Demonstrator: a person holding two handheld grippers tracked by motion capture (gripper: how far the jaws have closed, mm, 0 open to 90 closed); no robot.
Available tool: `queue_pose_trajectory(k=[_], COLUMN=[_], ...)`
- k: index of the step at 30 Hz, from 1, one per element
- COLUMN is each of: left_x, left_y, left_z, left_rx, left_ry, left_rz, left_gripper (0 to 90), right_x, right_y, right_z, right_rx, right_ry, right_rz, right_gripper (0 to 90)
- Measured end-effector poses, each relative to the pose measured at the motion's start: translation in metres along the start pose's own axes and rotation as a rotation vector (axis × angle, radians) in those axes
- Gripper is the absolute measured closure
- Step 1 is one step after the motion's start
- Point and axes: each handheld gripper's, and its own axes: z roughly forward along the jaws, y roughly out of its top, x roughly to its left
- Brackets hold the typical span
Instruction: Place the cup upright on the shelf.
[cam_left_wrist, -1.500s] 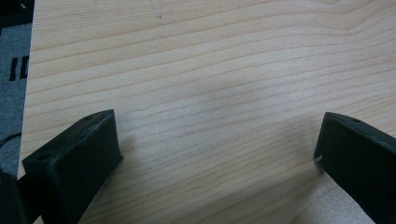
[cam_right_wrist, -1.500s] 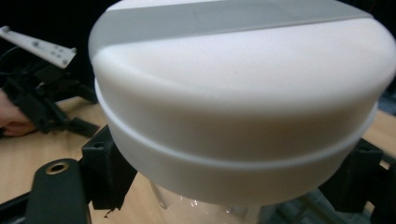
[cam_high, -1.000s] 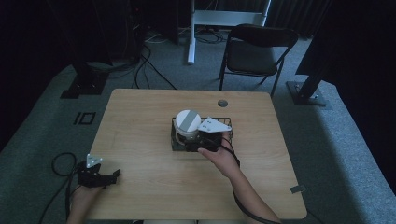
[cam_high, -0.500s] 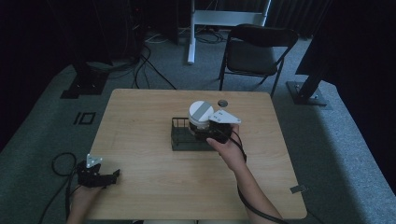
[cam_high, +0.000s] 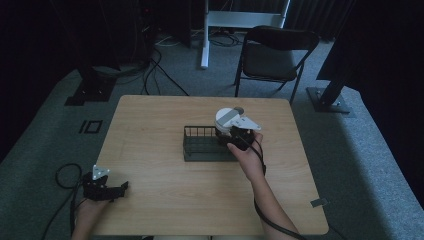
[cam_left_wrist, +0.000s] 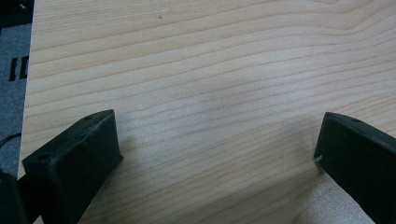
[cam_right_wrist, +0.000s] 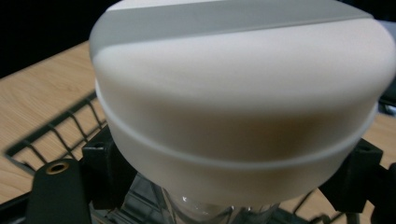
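A pale wooden counter with rounded corners stands on grey carpet in a dark room. Beyond its far edge is a black folding chair, with a white frame leg and loose cables on the floor farther back, and dark stand bases to either side.

Near the middle of the counter lies a low black wire basket, rectangular and open-topped. At its right end the right gripper, held in the person's right hand, grasps a container with a broad white lid. In the right gripper view the lid is a wide, round white cap with a grey band across its top and a thin seam around its side; below it a clear body narrows down, with the two black jaws pressed against the object on either side. The basket's wire grid shows behind and beneath it, so the container is over the basket's right end; whether it touches the basket cannot be told.

The left gripper rests at the counter's near left corner, well apart from the basket, in the person's left hand. In the left gripper view its jaws are spread wide over bare wood grain, with nothing between them.
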Motion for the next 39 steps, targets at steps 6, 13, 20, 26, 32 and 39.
queue_pose_trajectory(k=[6, 13, 20, 26, 32, 39], left_x=[0.000, 0.000, 0.000, 0.000, 0.000, 0.000], left_y=[0.000, 0.000, 0.000, 0.000, 0.000, 0.000], left_z=[0.000, 0.000, 0.000, 0.000, 0.000, 0.000], left_rx=[0.000, 0.000, 0.000, 0.000, 0.000, 0.000], left_ry=[0.000, 0.000, 0.000, 0.000, 0.000, 0.000], left_rz=[0.000, 0.000, 0.000, 0.000, 0.000, 0.000], left_gripper=[0.3, 0.2, 0.2, 0.2, 0.3, 0.3], right_x=[-0.001, -0.002, 0.000, 0.002, 0.002, 0.003], right_y=[-0.006, -0.011, -0.017, -0.020, -0.021, -0.026], right_z=[0.006, 0.010, 0.015, 0.018, 0.017, 0.014], right_rx=[0.045, 0.071, 0.103, 0.117, 0.116, 0.094], right_ry=[-0.010, 0.000, 0.013, 0.009, -0.003, -0.014], right_rz=[0.007, 0.025, 0.015, 0.008, -0.003, 0.010], right_gripper=[18.4, 18.4, 18.4, 18.4, 18.4, 18.3])
